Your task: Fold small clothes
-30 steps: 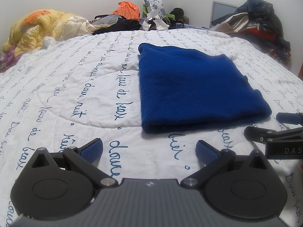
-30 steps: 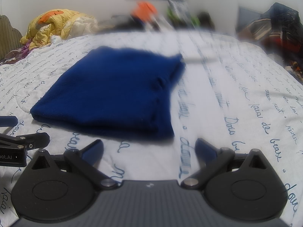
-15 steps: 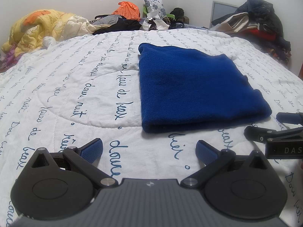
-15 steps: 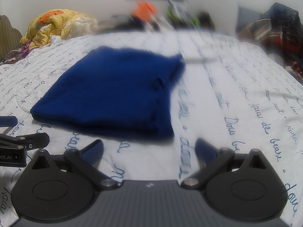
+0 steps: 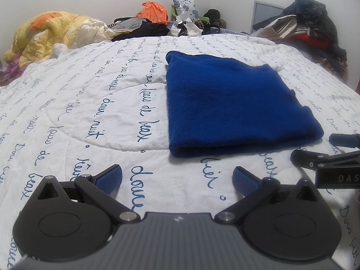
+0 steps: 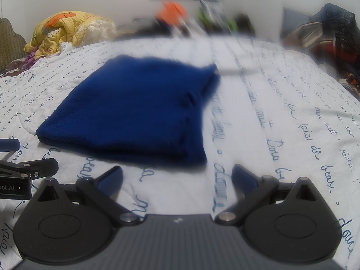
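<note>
Blue garment (image 5: pixel 234 108): folded flat on your quilt (image 5: pixel 90 112).
Left gripper (image 5: pixel 177 177): spread wide, holding nothing.
Right gripper (image 6: pixel 177 177): spread wide, holding nothing.

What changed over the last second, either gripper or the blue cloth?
Nothing visibly changed. The folded blue cloth lies flat on the quilt as before; the left gripper and right gripper stay open, short of its near edge, holding nothing.
</note>
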Motion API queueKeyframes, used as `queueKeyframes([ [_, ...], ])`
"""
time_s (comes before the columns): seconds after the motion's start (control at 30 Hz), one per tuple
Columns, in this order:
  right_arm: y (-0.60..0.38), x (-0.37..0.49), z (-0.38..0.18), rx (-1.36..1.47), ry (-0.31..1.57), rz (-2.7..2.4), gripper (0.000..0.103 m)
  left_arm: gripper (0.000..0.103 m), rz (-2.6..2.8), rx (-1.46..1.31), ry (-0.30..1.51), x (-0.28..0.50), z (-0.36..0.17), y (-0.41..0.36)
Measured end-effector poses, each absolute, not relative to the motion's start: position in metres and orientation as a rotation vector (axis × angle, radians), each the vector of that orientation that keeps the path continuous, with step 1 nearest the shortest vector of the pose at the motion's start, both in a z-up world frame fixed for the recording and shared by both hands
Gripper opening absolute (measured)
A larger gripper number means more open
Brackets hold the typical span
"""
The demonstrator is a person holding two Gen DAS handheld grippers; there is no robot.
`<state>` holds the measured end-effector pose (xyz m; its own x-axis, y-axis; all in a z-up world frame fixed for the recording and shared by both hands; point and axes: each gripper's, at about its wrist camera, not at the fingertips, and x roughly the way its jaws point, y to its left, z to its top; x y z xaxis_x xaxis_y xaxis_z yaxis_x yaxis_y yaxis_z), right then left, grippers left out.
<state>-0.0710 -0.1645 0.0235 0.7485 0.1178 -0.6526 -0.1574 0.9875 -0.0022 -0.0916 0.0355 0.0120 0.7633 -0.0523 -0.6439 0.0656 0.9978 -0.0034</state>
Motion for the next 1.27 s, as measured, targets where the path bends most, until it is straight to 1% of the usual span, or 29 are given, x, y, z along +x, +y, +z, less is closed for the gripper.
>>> queueKeyframes([
  [0.4, -0.164, -0.071, 0.024, -0.058, 0.711, 0.15, 0.103, 0.103, -0.032, 0.014, 0.711, -0.096, 0.013, 0.031],
  [0.63, -0.16, -0.074, 0.023, -0.042, 0.723, 0.109, 0.103, 0.103, -0.019, 0.004, 0.768, -0.091, 0.019, 0.029],
  [1.03, -0.158, -0.073, 0.029, -0.029, 0.782, 0.102, 0.103, 0.103, -0.036, 0.001, 0.797, -0.095, 0.024, 0.02],
  [1.17, -0.157, -0.074, 0.031, -0.025, 0.792, 0.122, 0.103, 0.102, -0.023, -0.009, 0.757, -0.105, 0.034, 0.015],
  [1.27, -0.162, -0.074, 0.036, 0.028, 0.796, 0.127, 0.103, 0.103, -0.037, -0.03, 0.757, -0.108, 0.042, 0.017],
])
